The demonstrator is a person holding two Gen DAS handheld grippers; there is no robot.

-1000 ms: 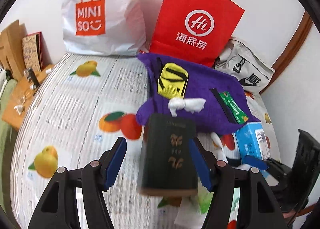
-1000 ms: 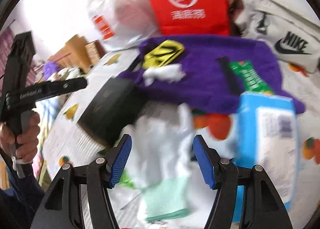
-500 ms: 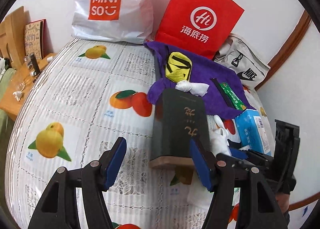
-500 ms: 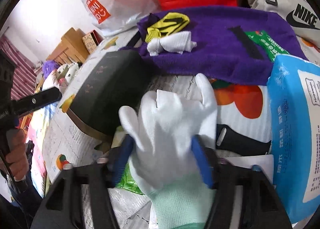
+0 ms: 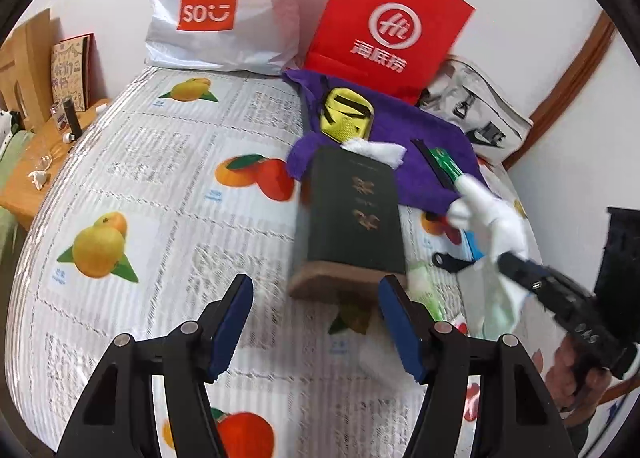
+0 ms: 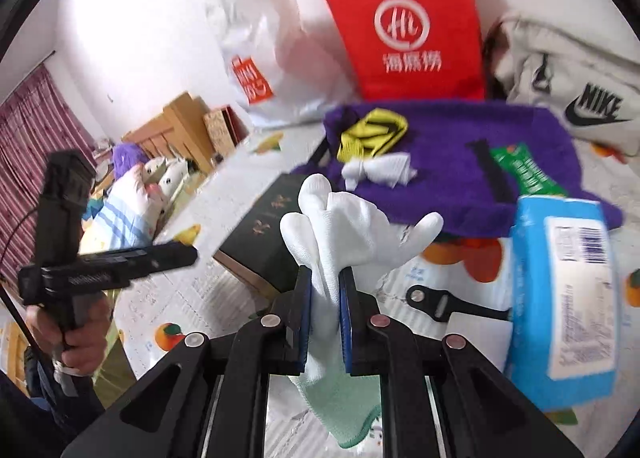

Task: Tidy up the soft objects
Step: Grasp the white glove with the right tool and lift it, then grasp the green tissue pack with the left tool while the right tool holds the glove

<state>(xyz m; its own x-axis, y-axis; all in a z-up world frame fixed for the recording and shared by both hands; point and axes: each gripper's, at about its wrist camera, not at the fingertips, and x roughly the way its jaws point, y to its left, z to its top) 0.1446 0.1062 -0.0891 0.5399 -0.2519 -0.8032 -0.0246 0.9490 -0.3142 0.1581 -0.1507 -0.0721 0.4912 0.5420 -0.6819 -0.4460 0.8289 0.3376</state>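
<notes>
A white glove [image 6: 344, 226] with a pale green cuff hangs lifted off the bed. My right gripper [image 6: 325, 282] has its jaws closing, and both pads press on the glove's palm. The left wrist view shows the same glove [image 5: 488, 218] raised at the right. A purple towel [image 6: 448, 162] lies behind it with a yellow-black cloth [image 6: 372, 132] and a white rag [image 6: 380, 170] on top. My left gripper [image 5: 315, 286] is open and holds nothing, just short of a dark green book [image 5: 352, 214].
A red paper bag [image 5: 384, 22], a white shopping bag [image 5: 216, 10] and a grey Nike bag [image 6: 580, 90] line the wall. A blue wipes pack [image 6: 560, 290], a green packet [image 6: 524, 170] and a black strap [image 6: 452, 306] lie nearby. A wooden bedside table [image 5: 36, 170] stands left.
My right gripper closed on the white glove and lifted it off the sheet. My left gripper drew back, so the book now lies ahead of its jaws, not between them.
</notes>
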